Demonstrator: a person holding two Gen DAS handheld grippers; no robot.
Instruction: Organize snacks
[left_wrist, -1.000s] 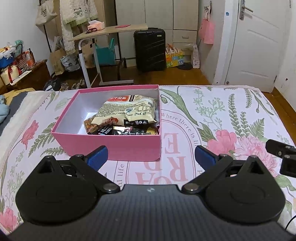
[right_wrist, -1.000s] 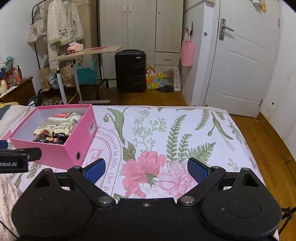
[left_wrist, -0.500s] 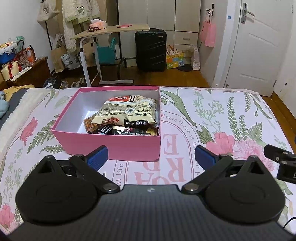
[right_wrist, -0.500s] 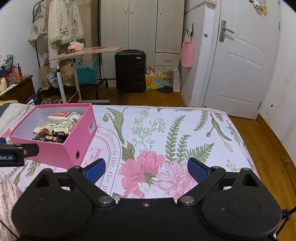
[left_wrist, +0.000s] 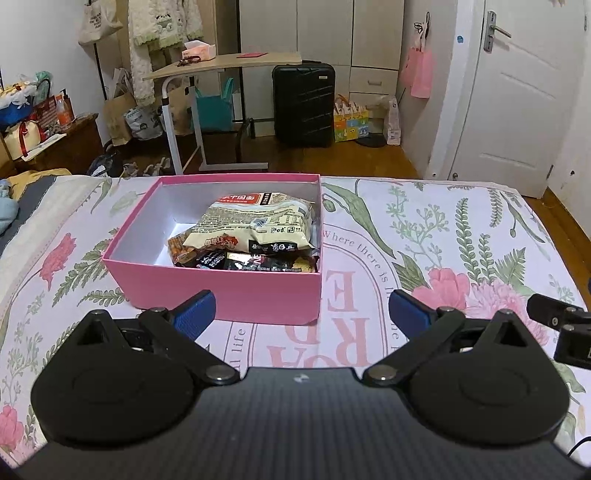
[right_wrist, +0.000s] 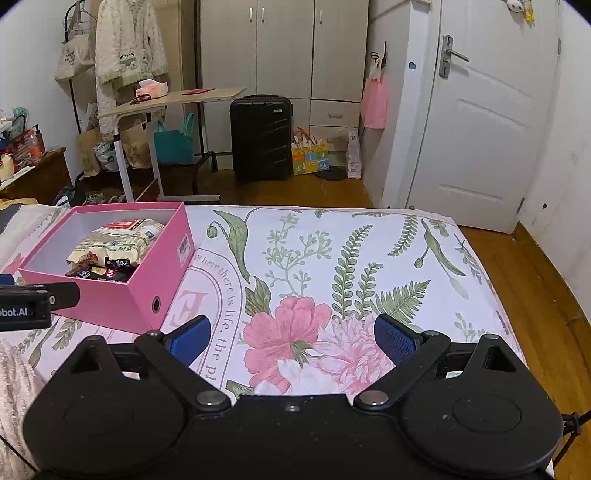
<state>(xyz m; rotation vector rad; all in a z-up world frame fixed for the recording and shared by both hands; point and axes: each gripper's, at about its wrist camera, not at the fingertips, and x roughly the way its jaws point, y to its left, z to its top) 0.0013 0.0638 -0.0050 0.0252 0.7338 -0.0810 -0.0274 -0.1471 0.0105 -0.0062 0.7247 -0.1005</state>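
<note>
both grippers (left_wrist: 300, 308) (right_wrist: 291, 336) wide apart and empty, snacks (left_wrist: 255, 229) in the box (left_wrist: 221, 291) at 12 o'clock look light, crinkly, slippery, so i'd pinch a sealed edge.

Bed (left_wrist: 461, 236) covered with a floral-print sheet; an open pink box (left_wrist: 236, 295) holding snack packets (left_wrist: 255, 230) rests directly on its left part.

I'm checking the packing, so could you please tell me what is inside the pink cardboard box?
The pink cardboard box holds a large cream snack bag lying on top of smaller dark packets and an orange packet. Whatever lies beneath them is covered.
</note>
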